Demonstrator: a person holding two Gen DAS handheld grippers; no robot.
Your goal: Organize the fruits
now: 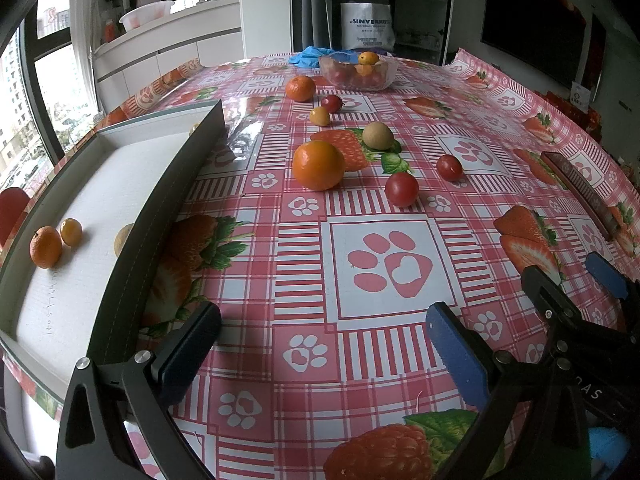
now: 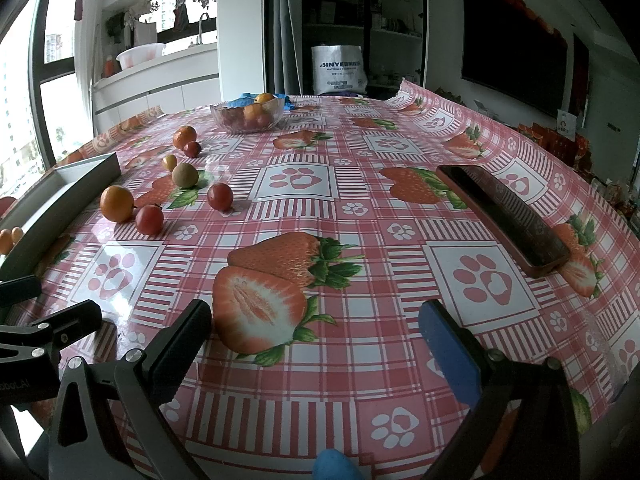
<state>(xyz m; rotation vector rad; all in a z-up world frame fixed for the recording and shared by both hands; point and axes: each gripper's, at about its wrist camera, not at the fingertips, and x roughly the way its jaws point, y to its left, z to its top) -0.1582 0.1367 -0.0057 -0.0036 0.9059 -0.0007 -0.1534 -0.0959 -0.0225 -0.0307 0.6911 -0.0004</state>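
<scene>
Loose fruit lies on the patterned tablecloth: a large orange [image 1: 318, 165] [image 2: 117, 203], a cherry tomato [image 1: 402, 189] [image 2: 149, 219], a second tomato [image 1: 449, 167] [image 2: 220, 196], a tan round fruit [image 1: 377, 135] [image 2: 185, 175], a small yellow fruit [image 1: 320, 116], a dark red fruit [image 1: 331, 103] and a mandarin [image 1: 300, 88]. A grey tray [image 1: 160, 208] [image 2: 60, 204] on the left holds a mandarin [image 1: 45, 247], a kumquat [image 1: 71, 232] and a tan fruit [image 1: 122, 240]. My left gripper [image 1: 320, 344] is open and empty above the cloth. My right gripper [image 2: 316, 344] is open and empty.
A glass bowl [image 1: 359, 72] [image 2: 247, 115] with fruit stands at the far side, with a blue cloth [image 1: 316, 56] behind it. A dark phone [image 2: 504, 218] [image 1: 580, 192] lies on the right. The right gripper also shows in the left wrist view [image 1: 576, 280].
</scene>
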